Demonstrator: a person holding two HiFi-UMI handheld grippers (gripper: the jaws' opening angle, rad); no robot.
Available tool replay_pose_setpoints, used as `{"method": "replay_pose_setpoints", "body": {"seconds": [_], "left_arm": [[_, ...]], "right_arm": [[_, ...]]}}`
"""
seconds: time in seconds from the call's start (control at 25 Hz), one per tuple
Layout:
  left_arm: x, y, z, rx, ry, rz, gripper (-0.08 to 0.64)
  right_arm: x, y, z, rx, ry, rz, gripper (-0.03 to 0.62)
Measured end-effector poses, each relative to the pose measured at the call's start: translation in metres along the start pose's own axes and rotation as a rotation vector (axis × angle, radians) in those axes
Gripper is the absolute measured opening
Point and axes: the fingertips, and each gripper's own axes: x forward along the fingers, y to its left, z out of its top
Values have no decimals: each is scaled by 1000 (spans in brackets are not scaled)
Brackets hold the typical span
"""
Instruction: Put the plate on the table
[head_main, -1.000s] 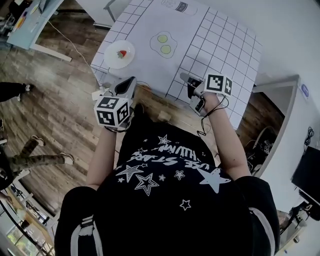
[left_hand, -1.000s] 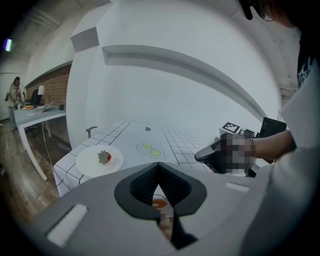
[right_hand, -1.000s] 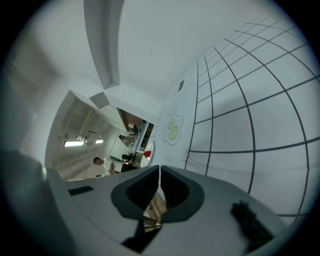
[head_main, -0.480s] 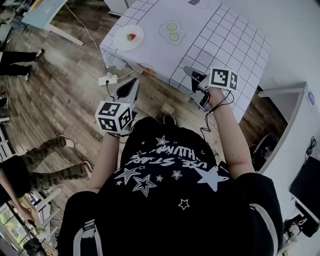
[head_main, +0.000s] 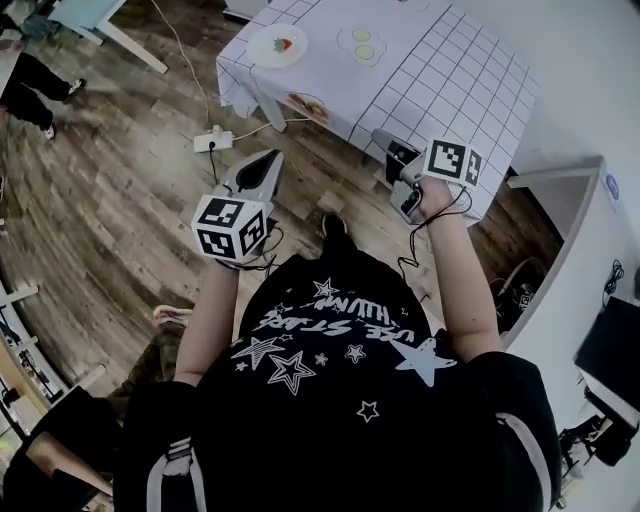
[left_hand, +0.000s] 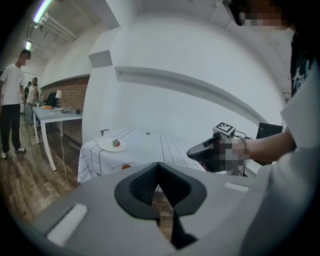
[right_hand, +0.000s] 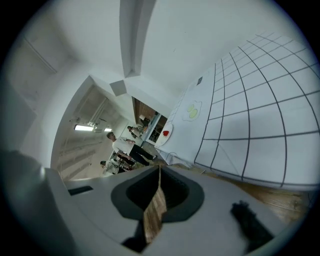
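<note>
A white plate (head_main: 278, 45) with a red strawberry on it rests on the grid-patterned tablecloth (head_main: 440, 70) near the table's left corner. The same plate (left_hand: 113, 144) appears far ahead in the left gripper view and tiny (right_hand: 166, 133) in the right gripper view. My left gripper (head_main: 270, 160) hangs over the wooden floor, well short of the table, its jaws shut on nothing. My right gripper (head_main: 380, 137) hovers by the table's near edge, also shut and empty. Neither touches the plate.
Two green circles (head_main: 362, 43) are printed on the cloth beside the plate. A power strip (head_main: 212, 140) and cables lie on the floor by the table leg. A person (left_hand: 11, 100) stands at the left near another table (left_hand: 55, 115). A white cabinet (head_main: 560, 210) stands to the right.
The table and plate have slid up and away in the head view, so both grippers are farther from it. Both stay shut and empty.
</note>
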Motion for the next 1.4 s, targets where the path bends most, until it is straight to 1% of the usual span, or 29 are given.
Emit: {"method": "replay_pose_setpoints", "body": {"seconds": [0.12, 0.24, 0.4, 0.48, 0.64, 0.76, 0.84, 0.88, 1.0, 1.16, 1.28, 1.4], "left_arm": [[-20, -8, -6, -26, 2, 6, 9], [-36, -16, -3, -52, 22, 18, 9], [-78, -18, -31, -69, -7, 24, 9], [-97, -21, -43, -68, -28, 23, 11], [-118, -33, -50, -43, -65, -1, 9], [-128, -46, -61, -35, -74, -36, 9], [-132, -59, -67, -28, -70, -62, 9], [-133, -67, -69, -23, -68, -73, 9], [-135, -91, -73, -4, -63, -100, 9], [-132, -119, -68, 19, -76, -111, 9], [-128, -141, -61, 26, -93, -96, 9], [-126, -173, -61, 27, -101, -87, 9]], "right_arm": [[-11, 9, -12, 22, -8, -6, 21], [-23, 20, -22, 52, 10, -10, 21], [-31, 38, -68, 16, 14, -15, 21], [-39, 45, -85, 0, -1, -20, 21], [-60, 60, -111, -23, -36, -25, 21], [-80, 68, -131, 16, -88, -2, 21], [-99, 69, -133, 49, -143, 12, 21], [-110, 68, -134, 50, -163, 7, 21], [-137, 62, -136, 21, -188, -26, 18], [-162, 60, -139, -25, -186, -30, 15], [-180, 57, -141, -59, -172, -30, 14], [-206, 60, -144, -126, -165, -25, 14]]}}
